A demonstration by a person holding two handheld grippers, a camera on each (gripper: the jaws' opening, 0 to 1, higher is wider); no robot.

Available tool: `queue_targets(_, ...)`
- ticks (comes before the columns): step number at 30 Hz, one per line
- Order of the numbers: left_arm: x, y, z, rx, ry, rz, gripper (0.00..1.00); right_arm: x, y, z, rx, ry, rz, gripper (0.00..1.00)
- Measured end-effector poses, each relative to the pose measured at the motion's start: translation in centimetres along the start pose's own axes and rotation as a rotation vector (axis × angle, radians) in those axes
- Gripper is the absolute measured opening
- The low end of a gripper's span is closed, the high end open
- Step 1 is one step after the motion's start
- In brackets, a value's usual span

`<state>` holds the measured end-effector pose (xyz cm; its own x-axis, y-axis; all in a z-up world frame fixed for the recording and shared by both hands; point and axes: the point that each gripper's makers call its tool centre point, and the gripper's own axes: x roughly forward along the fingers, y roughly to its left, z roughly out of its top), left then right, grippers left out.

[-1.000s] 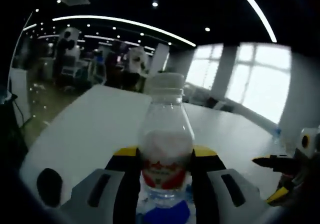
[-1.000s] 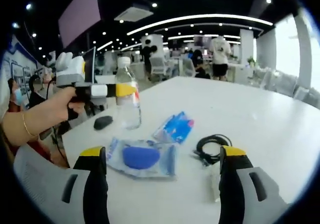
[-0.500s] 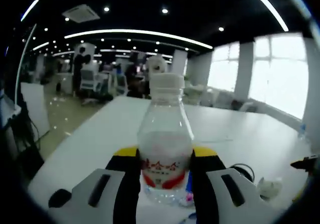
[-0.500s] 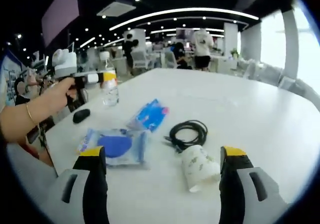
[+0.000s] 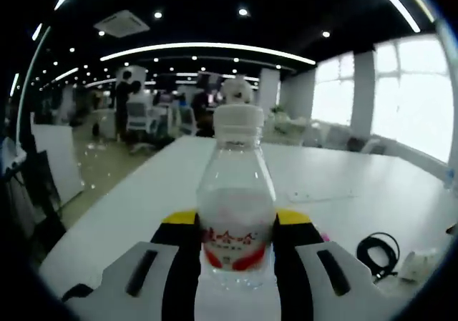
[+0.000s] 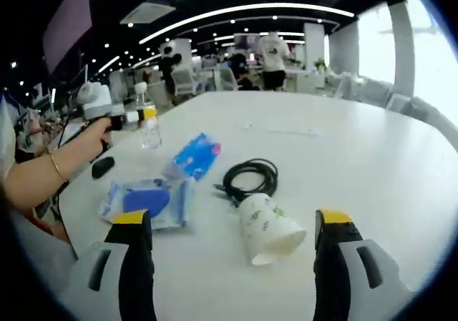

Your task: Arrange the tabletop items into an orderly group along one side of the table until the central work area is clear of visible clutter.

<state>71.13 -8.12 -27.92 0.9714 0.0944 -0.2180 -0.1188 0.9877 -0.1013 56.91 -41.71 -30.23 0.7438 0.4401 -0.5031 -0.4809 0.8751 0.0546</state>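
Observation:
A clear water bottle [image 5: 236, 199] with a white cap and red label stands upright between my left gripper's [image 5: 236, 253] yellow-tipped jaws, which are shut on it. In the right gripper view, that bottle [image 6: 148, 124] and the left gripper [image 6: 125, 117] sit near the table's far left edge, held by a person's hand [image 6: 86, 146]. My right gripper [image 6: 232, 264] is open, holding nothing. Just ahead of it a paper cup [image 6: 270, 228] lies on its side. Beyond are a coiled black cable [image 6: 247, 178], a blue packet [image 6: 195, 155] and a clear bag with a blue item [image 6: 147, 199].
A black mouse [image 6: 102, 166] lies by the left table edge, near the bottle. The white table [image 6: 343, 142] stretches far to the right. In the left gripper view the cable [image 5: 377, 253] and the cup [image 5: 422, 264] lie at the right. Chairs and people stand in the office behind.
The left gripper has carried the bottle further from the right gripper, towards the table's left edge. The right view has pulled back, bringing the paper cup into sight.

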Motion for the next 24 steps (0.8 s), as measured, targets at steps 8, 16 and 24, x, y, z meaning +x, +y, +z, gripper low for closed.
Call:
queue_targets(8,1.2,1.1,-0.8,0.018,-0.015,0.012,0.36,0.1,-0.4,-0.5,0.001,0.013,-0.018,0.92)
queue_targets(16,1.6,1.7,-1.6,0.003,-0.019,0.023,0.36,0.2,-0.6,-1.4,0.012,0.038,-0.030,0.92)
queue_targets(24,2.2,1.5,-1.9,0.037,-0.030,0.029,0.36,0.3,-0.7,-1.8,0.028,0.050,-0.038,0.92)
